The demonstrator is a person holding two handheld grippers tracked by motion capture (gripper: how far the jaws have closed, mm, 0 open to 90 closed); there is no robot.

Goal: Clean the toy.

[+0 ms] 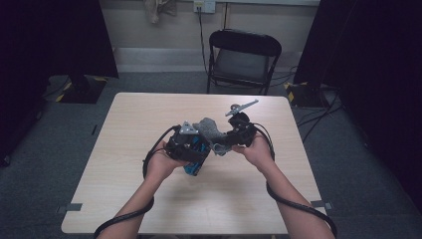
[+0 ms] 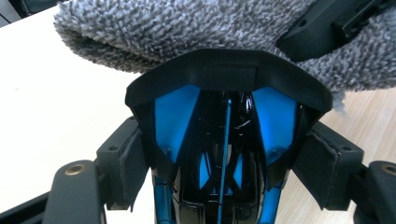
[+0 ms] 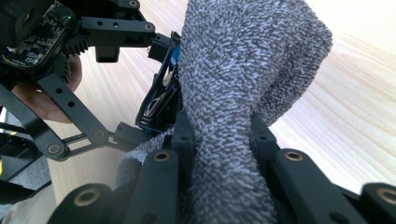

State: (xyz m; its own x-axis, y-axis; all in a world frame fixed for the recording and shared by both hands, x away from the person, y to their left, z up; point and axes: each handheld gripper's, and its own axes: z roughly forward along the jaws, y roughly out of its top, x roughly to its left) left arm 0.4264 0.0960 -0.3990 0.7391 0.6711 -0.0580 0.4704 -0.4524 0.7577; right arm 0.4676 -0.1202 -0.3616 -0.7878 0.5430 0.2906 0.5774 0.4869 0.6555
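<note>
A glossy black and blue object [image 2: 224, 121] sits between the padded jaws of my left gripper [image 2: 224, 156], which is shut on its two sides. In the high view the left gripper [image 1: 191, 147] holds it just above the middle of the table, the blue part [image 1: 191, 168] pointing down. My right gripper [image 3: 217, 140] is shut on a fluffy grey cloth [image 3: 243, 70]. The cloth [image 2: 187, 32] lies draped against the top edge of the object. From above, the right gripper [image 1: 233, 137] and cloth [image 1: 211, 128] meet the left one. The object [image 3: 163, 93] shows edge-on behind the cloth.
The pale wooden table [image 1: 149, 109] is bare around the hands. A black folding chair [image 1: 244, 57] stands beyond the far edge. Dark curtains hang on both sides, and cables run over the grey floor [image 1: 318, 114]. A hand [image 3: 42, 100] holds the left gripper.
</note>
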